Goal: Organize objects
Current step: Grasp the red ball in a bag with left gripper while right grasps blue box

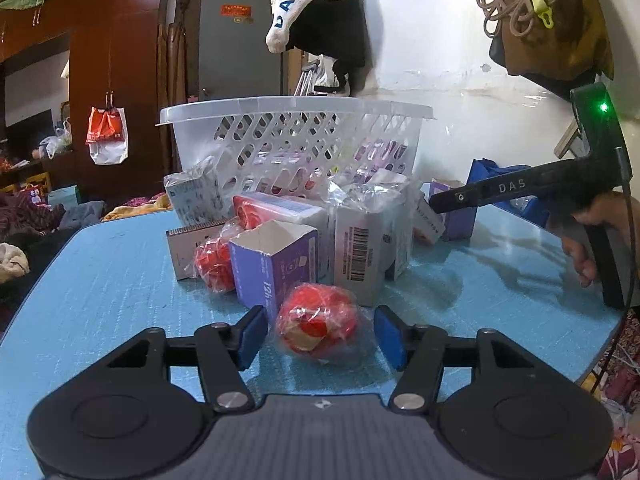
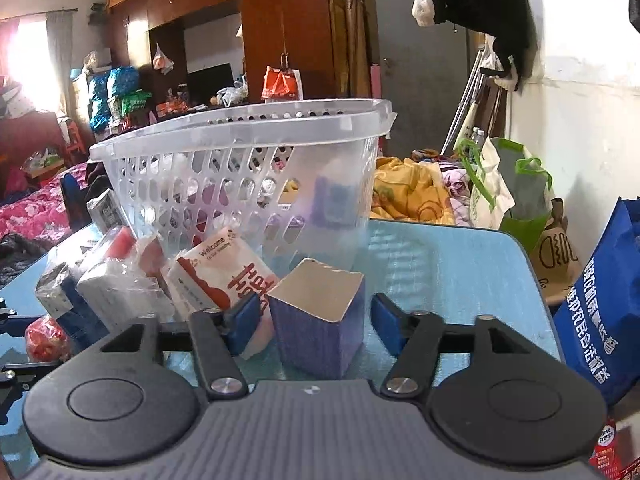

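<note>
A clear plastic basket (image 1: 296, 136) stands at the back of the blue table (image 1: 100, 280), with packets inside; it also shows in the right wrist view (image 2: 240, 152). Boxes and wrapped packets lie piled in front of it. My left gripper (image 1: 320, 336) is open, its pads either side of a red wrapped ball (image 1: 316, 326) on the table, not touching. My right gripper (image 2: 310, 326) is open around an open purple box (image 2: 320, 320) standing upright, with gaps on both sides. Seen from the left wrist view, the right gripper (image 1: 436, 204) reaches in from the right.
A second purple box (image 1: 272, 264), another red ball (image 1: 214, 260), a barcode box (image 1: 364, 252) and a white "Welcome" packet (image 2: 224, 268) crowd the pile. A blue bag (image 2: 604, 320) stands off the table's right edge. Beds and clutter lie beyond.
</note>
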Motion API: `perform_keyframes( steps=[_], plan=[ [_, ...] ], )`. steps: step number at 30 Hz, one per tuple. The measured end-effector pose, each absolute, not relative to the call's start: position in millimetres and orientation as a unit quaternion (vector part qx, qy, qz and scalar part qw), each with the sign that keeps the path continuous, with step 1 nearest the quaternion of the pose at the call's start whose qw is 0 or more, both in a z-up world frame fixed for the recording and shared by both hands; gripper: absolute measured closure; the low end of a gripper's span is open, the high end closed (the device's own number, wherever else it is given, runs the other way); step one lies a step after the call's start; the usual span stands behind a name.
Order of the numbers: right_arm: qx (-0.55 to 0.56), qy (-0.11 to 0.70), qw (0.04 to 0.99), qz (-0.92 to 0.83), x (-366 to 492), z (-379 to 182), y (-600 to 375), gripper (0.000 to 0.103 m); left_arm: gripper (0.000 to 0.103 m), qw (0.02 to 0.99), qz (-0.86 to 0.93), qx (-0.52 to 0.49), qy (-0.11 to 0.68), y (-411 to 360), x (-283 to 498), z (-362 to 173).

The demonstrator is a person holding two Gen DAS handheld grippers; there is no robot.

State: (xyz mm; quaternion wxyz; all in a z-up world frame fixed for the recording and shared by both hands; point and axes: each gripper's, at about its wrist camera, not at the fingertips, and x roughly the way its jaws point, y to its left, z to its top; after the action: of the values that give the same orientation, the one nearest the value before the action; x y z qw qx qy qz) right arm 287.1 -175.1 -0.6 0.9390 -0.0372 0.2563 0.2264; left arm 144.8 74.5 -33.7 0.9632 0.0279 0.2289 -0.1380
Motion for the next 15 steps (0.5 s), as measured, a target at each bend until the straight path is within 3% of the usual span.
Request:
perform_keyframes(
  steps=[4,15],
  plan=[
    [-0.036,0.244,0.943,0.222,283,1,-177,0.052,0.049,0.971,-0.123,0.047,0.199,74,135,-32],
    [-0.046,0.192,0.957,0.211,266,8,-175,0.055,0.051,0.985,-0.114,0.013,0.127,92,112,-19]
  ],
)
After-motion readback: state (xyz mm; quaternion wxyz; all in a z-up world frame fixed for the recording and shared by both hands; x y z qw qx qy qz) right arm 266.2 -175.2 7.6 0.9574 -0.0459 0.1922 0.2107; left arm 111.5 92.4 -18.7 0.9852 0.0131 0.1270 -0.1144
